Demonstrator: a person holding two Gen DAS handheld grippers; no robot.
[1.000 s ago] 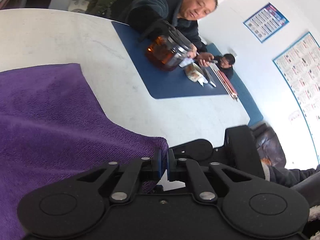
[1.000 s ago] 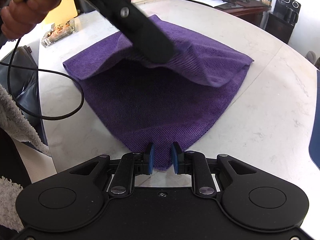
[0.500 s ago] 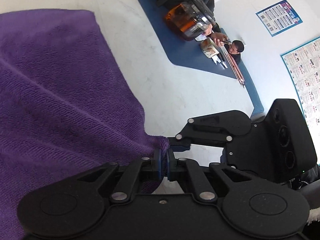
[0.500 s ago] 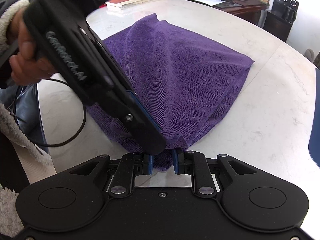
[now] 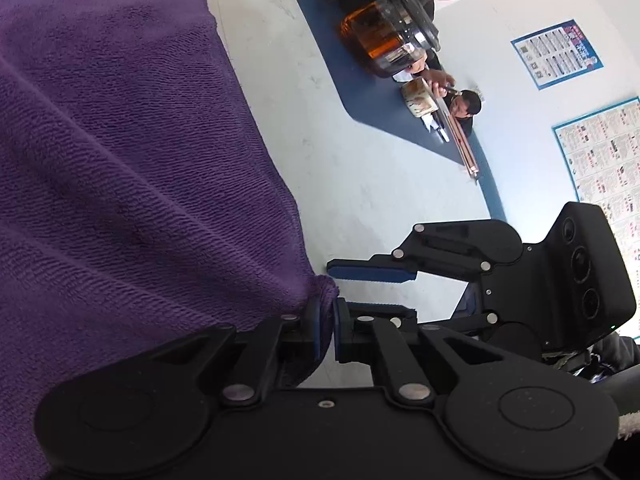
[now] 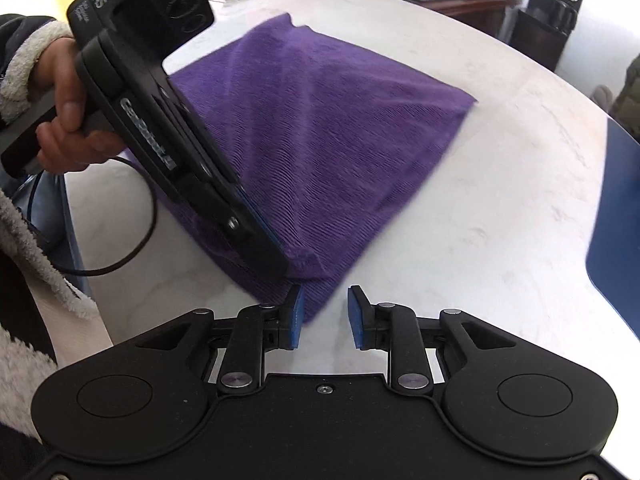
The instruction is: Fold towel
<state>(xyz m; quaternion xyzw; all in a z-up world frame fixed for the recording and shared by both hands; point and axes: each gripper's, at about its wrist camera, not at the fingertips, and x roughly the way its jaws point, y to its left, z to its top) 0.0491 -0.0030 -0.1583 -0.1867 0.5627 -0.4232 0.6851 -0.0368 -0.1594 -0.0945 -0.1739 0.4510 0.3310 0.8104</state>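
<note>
The purple towel (image 6: 320, 128) lies on the white table (image 6: 500, 200), one corner carried over to the corner at 6 o'clock. The left gripper (image 5: 326, 330) is clamped on that carried corner. The right gripper (image 6: 324, 316) has its jaws opening, nothing pinched, the lower corner beside its left pad.

Judgement: lay the corners flush before the left lets go.

The right wrist view shows the whole fold and the hand (image 6: 72, 120). The left wrist view alone shows the pinch; layer alignment appears close, not certain.

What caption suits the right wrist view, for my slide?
Left tongs lay a pinched purple towel corner onto the bottom corner as right tongs open.
</note>
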